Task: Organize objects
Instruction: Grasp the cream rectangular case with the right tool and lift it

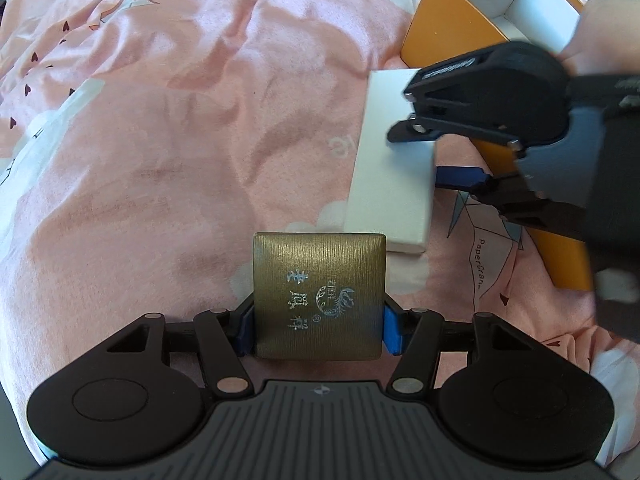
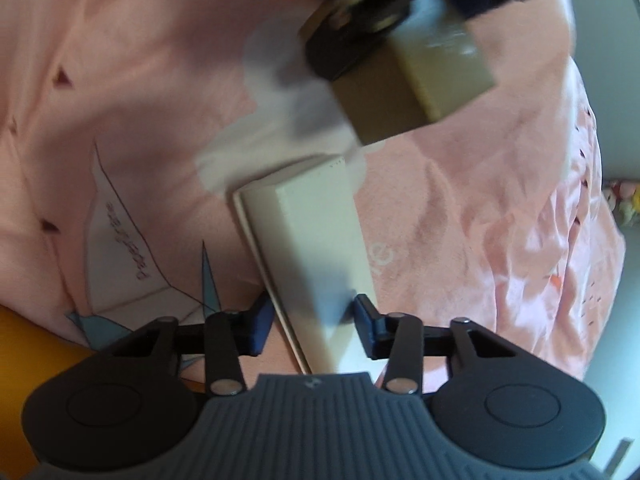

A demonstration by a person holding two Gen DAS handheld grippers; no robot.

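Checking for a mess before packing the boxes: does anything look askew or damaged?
Nothing looks damaged. The white box lies skewed on the rumpled pink bedding, and the open orange box is tipped toward it.

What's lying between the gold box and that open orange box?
The white box lies on the pink bedding between the gold box and the orange box, seen in the left wrist view.

1. Pink bedspread [image 1: 168,128]: rumpled cloth that fills both views.
2. Its print: white cloud patches [image 1: 60,108], small dark hearts [image 1: 28,89], and a folded-paper crane [image 2: 132,264] drawn in thin lines with blue-grey wings (lettering runs along the crane's body, only partly legible).
3. Small coloured clutter [image 2: 624,204] at the right edge of the right wrist view, too blurred to identify.
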